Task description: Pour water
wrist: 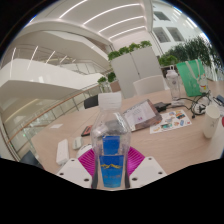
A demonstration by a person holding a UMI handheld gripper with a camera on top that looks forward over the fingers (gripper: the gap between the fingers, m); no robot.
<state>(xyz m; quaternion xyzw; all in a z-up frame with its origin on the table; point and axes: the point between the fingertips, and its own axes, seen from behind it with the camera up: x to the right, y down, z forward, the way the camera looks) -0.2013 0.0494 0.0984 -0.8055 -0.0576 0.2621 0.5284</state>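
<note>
The gripper [112, 172] is clamped on a clear water bottle [111, 150] with a blue label, held upright between its pink pads [88, 160] above a wooden table [70, 125] strewn with papers [171, 121].

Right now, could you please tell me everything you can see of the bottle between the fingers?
The bottle is clear plastic with a blue label on its lower body. It stands upright between the pink pads of the hand-held gripper, which press on its sides. Its top is tapered; a cap cannot be made out. Behind it lies the table.
</note>
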